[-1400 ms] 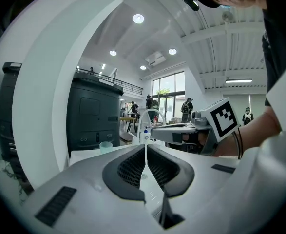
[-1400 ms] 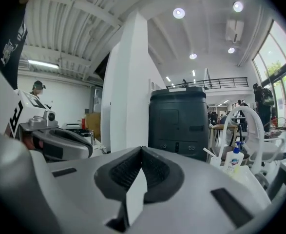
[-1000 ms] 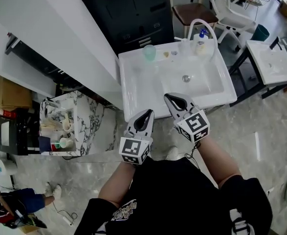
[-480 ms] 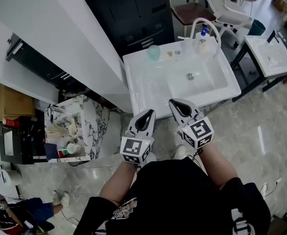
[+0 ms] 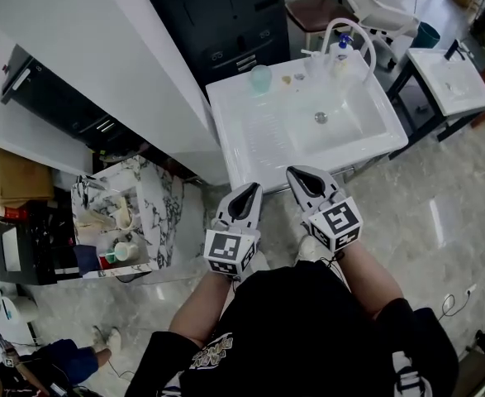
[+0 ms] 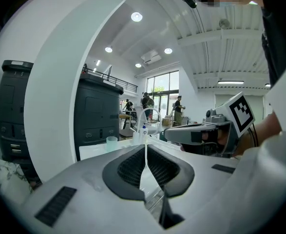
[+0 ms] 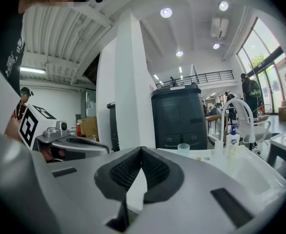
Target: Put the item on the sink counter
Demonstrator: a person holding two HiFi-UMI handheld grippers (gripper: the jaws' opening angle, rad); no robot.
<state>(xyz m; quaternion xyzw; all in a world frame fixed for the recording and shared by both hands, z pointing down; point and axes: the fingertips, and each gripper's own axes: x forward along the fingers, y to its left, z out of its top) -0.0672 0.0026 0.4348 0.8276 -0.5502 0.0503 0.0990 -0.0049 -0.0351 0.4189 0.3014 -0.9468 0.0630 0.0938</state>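
Our head view has swung. The sink (image 5: 250,135) has slid up and to the right and now sits more skewed in frame. A second ago the right gripper (image 5: 297,173) had its tip over the sink's front counter, and now it only meets the front edge. The green cup (image 5: 261,78) and the faucet (image 5: 351,33) have climbed toward the top. The second basin (image 5: 453,77) has been pushed into the upper right corner, and the person (image 5: 56,364) at lower left has dropped almost out of view.

The white sink counter (image 5: 246,135) — flat ledge at left, basin at right — bears a pale green cup (image 5: 261,78) upright on its back rim, a soap bottle (image 5: 339,56) farther right.
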